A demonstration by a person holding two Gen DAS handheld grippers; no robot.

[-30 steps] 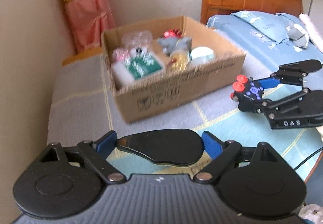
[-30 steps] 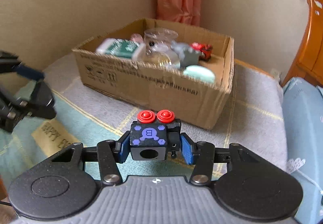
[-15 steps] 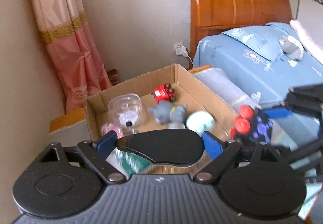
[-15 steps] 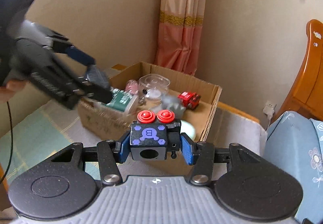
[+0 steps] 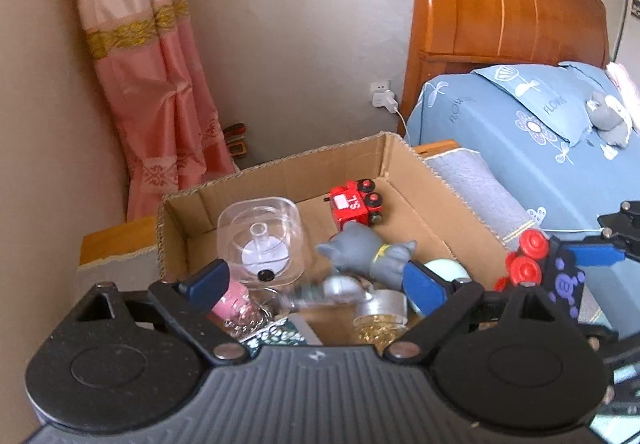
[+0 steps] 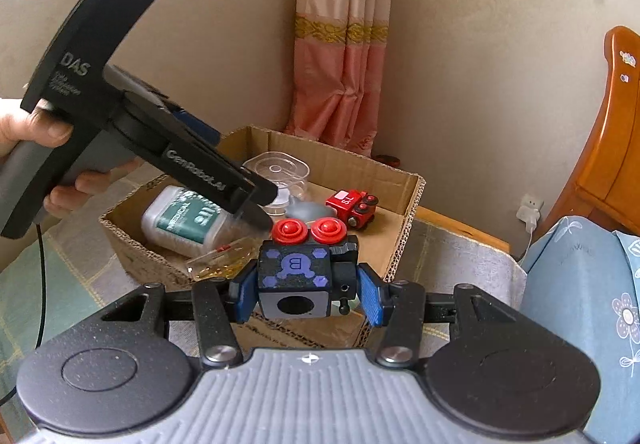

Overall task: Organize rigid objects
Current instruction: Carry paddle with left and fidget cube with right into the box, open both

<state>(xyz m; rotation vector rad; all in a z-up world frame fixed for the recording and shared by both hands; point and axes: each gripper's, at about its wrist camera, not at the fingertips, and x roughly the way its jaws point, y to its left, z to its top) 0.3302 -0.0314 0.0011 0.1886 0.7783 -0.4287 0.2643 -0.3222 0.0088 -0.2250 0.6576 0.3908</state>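
since a second ago the black oval piece has left the left gripper (image 5: 316,284), its blue pads opening empty over the cardboard box (image 5: 400,152), while the right gripper (image 6: 306,290) clamps a black cube (image 6: 294,276) marked "b" beside it.

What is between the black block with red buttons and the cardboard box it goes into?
The left hand-held gripper reaches over the cardboard box, just ahead of the black block that the right hand-held gripper is clamping. The box's near wall also lies between them.
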